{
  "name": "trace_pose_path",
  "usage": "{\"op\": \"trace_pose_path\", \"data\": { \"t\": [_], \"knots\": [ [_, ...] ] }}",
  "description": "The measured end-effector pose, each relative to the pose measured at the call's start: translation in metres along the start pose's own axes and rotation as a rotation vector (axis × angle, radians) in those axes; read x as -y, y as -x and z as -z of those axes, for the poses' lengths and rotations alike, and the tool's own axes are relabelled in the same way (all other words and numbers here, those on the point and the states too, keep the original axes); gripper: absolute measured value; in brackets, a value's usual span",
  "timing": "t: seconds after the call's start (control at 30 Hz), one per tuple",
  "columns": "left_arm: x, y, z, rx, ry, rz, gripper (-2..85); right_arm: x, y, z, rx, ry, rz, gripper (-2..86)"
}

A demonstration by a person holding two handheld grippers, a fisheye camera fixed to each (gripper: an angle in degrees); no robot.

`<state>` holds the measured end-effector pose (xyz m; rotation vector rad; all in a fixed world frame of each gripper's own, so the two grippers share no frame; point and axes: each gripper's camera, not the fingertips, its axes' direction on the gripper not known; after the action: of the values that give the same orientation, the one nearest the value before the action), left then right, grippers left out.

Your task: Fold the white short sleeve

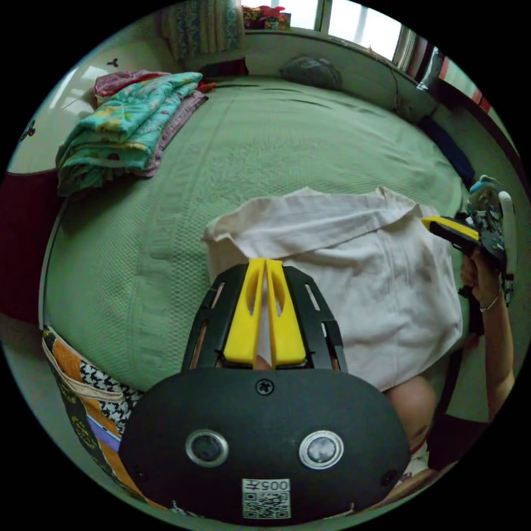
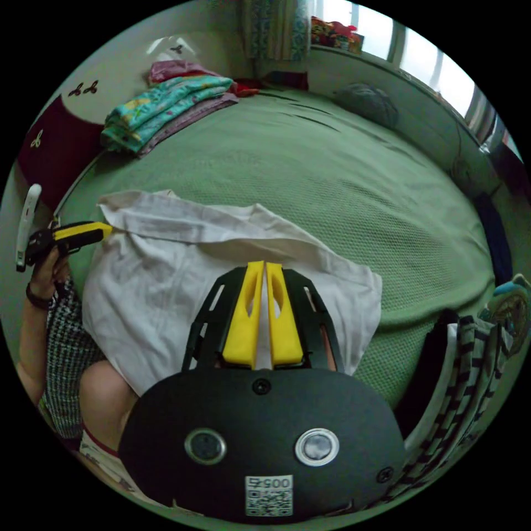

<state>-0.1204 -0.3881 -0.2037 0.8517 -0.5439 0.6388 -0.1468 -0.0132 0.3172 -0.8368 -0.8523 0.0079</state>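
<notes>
Left gripper view is showing both claws, left claw [image 1: 265,265] and right claw [image 1: 428,223], pinching the white short sleeve [image 1: 381,276] together on the green bed [image 1: 265,144], folding barely beginning.

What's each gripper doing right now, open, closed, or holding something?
Left gripper: closed on the white shirt, pinching its edge.
Right gripper: closed on the same shirt, at its other side.
</notes>
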Motion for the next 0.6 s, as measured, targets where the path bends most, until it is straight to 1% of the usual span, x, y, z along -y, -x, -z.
{"op": "trace_pose_path", "data": {
  "t": [0.07, 0.2, 0.4, 0.5, 0.6],
  "knots": [
    [0.001, 0.001, -0.005, 0.011, -0.009, 0.021, -0.7, 0.009, 0.014, -0.009, 0.001, 0.006, 0.032, -0.9],
    [0.017, -0.001, -0.009, -0.023, -0.054, 0.045, -0.6, 0.03, 0.029, -0.016, 0.007, -0.019, 0.059, -0.9],
    [0.038, -0.005, -0.014, -0.025, -0.106, 0.118, -0.6, 0.063, 0.018, -0.024, 0.031, -0.051, -0.008, -0.9],
    [0.033, -0.015, -0.015, -0.033, -0.112, 0.128, -0.7, 0.06, 0.007, -0.019, 0.046, -0.05, -0.049, -0.9],
    [0.017, -0.038, -0.012, -0.04, -0.103, 0.093, -0.7, 0.033, 0.0, 0.0, 0.04, -0.073, -0.032, -0.8]
  ]
}}
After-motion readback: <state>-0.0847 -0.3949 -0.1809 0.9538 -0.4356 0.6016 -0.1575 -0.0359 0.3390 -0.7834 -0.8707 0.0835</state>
